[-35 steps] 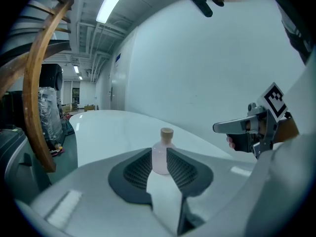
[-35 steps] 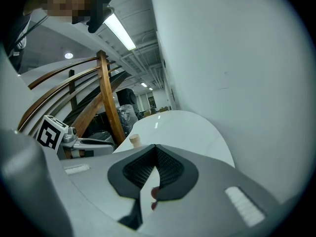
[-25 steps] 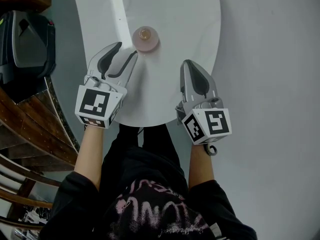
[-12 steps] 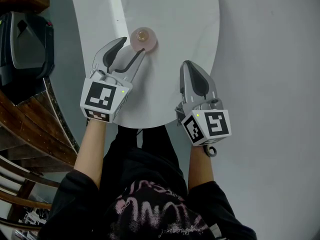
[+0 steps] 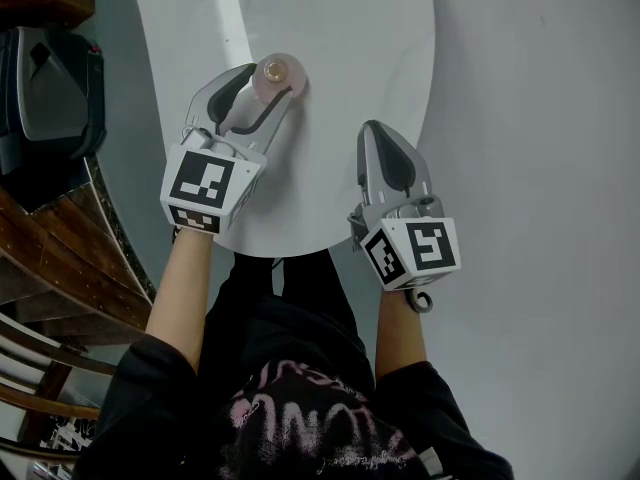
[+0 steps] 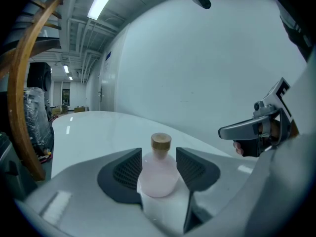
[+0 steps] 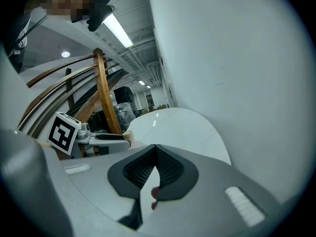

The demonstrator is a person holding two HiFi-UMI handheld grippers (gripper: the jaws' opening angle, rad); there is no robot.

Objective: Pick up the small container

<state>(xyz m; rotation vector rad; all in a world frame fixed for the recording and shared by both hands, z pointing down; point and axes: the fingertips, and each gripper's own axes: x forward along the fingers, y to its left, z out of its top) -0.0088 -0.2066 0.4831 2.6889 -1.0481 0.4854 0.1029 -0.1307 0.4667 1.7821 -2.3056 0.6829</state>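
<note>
Pink corked bottle (image 6: 158, 174) stands between left gripper's (image 5: 268, 80) parted jaws, upper centre; right gripper (image 5: 378, 130) closed, empty.

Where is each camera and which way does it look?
Head view: on the head, looking down at the table; shows arms, left tongs, right tongs.
Left gripper view: on the left tongs, facing the bottle between them.
Right gripper view: on the right tongs, facing across the table; tips shut.
Head and left views share the bottle.

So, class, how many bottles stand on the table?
1: a pink bottle near the table's left edge, between the left tool's open jaws. None seems hidden.
</note>
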